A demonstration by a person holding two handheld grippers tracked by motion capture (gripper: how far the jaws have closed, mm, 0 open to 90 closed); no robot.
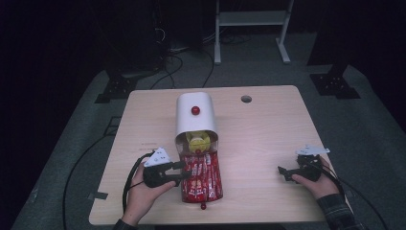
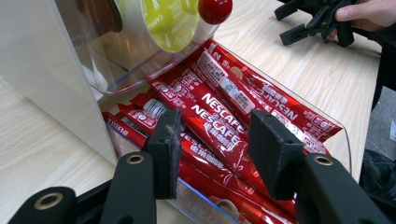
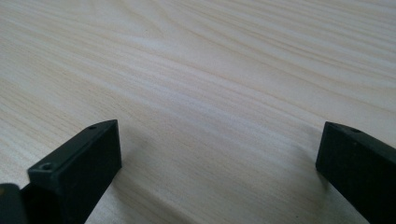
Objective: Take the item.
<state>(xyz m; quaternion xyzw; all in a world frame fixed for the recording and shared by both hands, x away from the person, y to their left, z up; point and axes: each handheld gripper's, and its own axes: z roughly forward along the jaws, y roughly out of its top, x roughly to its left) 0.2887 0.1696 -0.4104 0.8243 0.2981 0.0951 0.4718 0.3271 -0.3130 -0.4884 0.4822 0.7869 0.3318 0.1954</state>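
Pale wood-grain table (image 1: 268, 143), matte, rounded corners, one round cable hole (image 1: 246, 99) near far edge. Mid-table: white glossy dispenser (image 1: 194, 115), arched top, red ball knob (image 1: 195, 110) on front. Clear plastic upper drawer (image 2: 126, 65) pulled partway, holding round yellow-green capsules (image 2: 170, 23). Below, clear lower drawer (image 2: 343, 140) drawn out toward the person, packed with long flat red foil coffee sticks (image 2: 219, 126), glossy, crinkled, white lettering; small red knob (image 1: 203, 206) at front end.

Left gripper (image 2: 212, 144) at drawer's left side, black jaws with rough foam-like pads partly apart, poised over the sticks, nothing pinched between.

Right gripper (image 1: 283, 171) resting well apart on bare table at right, blocky black jaws spread wide, holding nothing.
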